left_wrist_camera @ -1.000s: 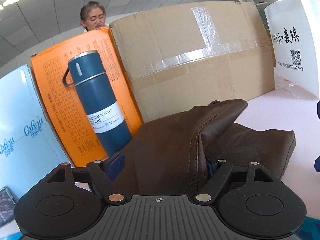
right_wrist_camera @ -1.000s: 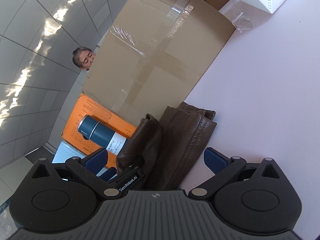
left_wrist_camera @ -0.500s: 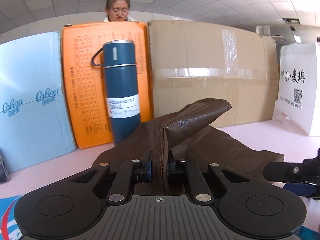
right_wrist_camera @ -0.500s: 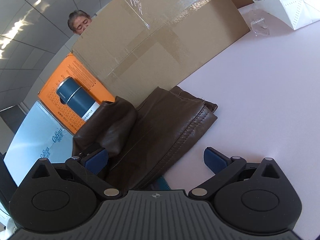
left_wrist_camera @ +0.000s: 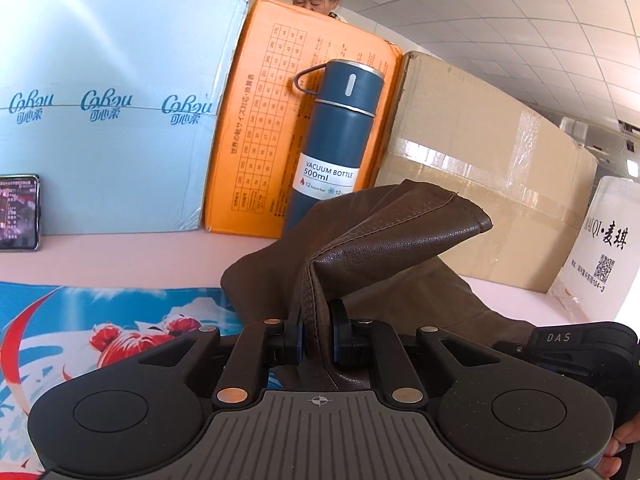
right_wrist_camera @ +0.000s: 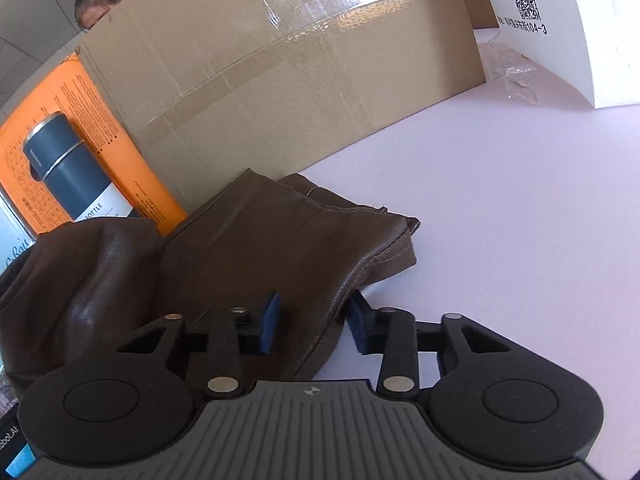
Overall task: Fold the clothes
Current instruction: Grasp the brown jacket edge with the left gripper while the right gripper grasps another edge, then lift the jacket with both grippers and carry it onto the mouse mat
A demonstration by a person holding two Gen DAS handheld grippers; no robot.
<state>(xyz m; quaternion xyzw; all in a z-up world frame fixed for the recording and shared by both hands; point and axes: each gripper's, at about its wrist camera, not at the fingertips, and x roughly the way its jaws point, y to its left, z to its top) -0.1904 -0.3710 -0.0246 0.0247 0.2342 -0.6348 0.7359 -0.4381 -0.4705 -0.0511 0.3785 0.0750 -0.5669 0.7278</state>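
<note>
Behind brown garment (left_wrist_camera: 384, 240), vacuum bottle (left_wrist_camera: 332, 140), taped carton (right_wrist_camera: 280, 68)

Bright, sharp, fisheye-warped edges; tape glare.

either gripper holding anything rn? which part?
Left gripper: jaws shut on the brown leather garment, pinching a raised stitched seam fold. Right gripper: jaws partly open, straddling the garment's folded edge, not clamped.

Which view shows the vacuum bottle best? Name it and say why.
The left wrist view: the vacuum bottle stands nearly whole, cap, loop and label readable. The right wrist view shows it tilted at the edge, its base hidden behind the brown garment.
</note>
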